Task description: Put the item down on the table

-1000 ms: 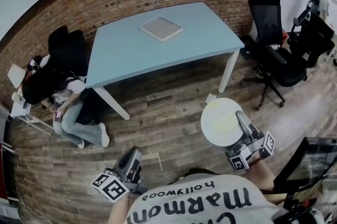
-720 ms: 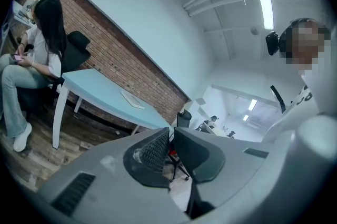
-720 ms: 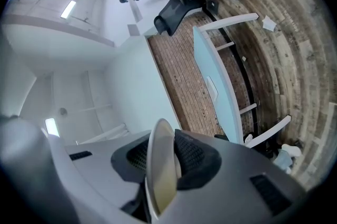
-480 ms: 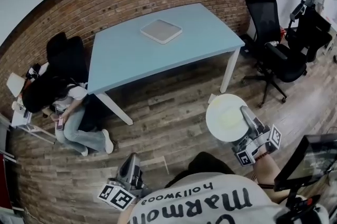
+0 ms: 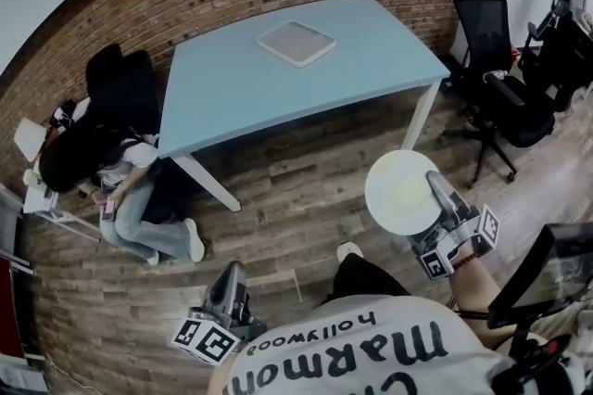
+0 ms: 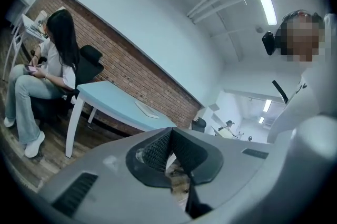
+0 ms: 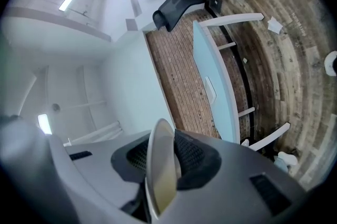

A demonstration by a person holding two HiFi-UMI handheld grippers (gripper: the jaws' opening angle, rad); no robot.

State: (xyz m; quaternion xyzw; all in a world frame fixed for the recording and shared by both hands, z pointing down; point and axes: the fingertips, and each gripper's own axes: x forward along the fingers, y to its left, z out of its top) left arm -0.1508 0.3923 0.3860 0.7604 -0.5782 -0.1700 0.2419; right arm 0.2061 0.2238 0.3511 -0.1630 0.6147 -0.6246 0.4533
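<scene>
At the bottom of the frame the left gripper (image 5: 230,277) is hanging with jaws pressed together on nothing, while at lower right the right gripper (image 5: 435,189) is pinching the white plate (image 5: 397,189) by its rim (held over the wooden floor (image 5: 296,198)), well apart from the light-blue table (image 5: 269,92) at upper centre.

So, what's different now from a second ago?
The person seems to be stepping toward the table: a shoe now shows below, and the right tool carries the plate a little higher and further right in the head view. Its grip on the plate is unchanged. The left tool stays shut and empty, low at the left. The tray on the table and the seated person stayed put.
</scene>
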